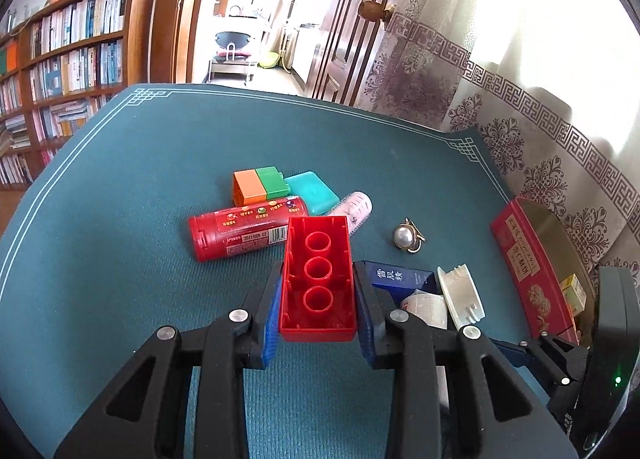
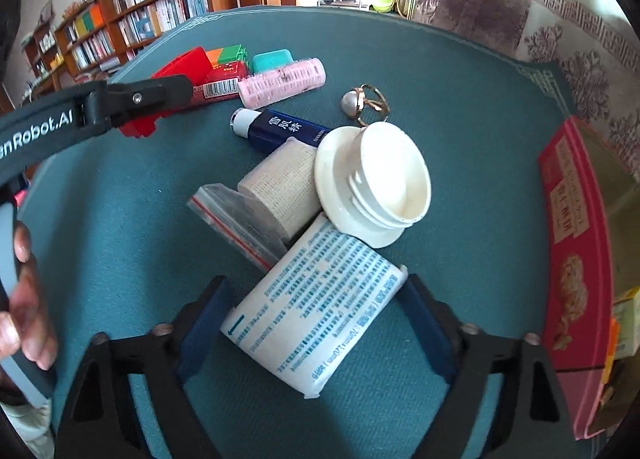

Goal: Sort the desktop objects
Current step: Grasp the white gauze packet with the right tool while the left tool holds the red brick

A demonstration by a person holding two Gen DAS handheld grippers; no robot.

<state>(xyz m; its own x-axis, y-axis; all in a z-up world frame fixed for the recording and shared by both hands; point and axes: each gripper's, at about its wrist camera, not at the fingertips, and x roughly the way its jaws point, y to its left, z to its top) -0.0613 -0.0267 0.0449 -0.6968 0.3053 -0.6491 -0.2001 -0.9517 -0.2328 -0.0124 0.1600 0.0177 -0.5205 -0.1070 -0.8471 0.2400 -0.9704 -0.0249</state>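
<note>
While left gripper (image 1: 316,299) clamps the red brick (image 1: 318,279) hollow-side up, clear of the mat (image 1: 120,199) | right gripper (image 2: 312,319) straddles the white packet (image 2: 312,307) mid-mat, pads seemingly not pressing yet | tin (image 2: 576,259) waits at right edge for sorting.

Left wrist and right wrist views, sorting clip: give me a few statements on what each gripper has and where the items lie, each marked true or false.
1. The left gripper is clamped on a red building block. True.
2. The right gripper has a blue tube between its fingers. False: a white printed packet lies between them; the blue tube lies farther off on the mat.
3. The pearl ring lies on the green mat. True.
4. The red tin stands at the mat's left edge. False: it is at the right.
5. The orange block sits beside a green block. True.
</note>
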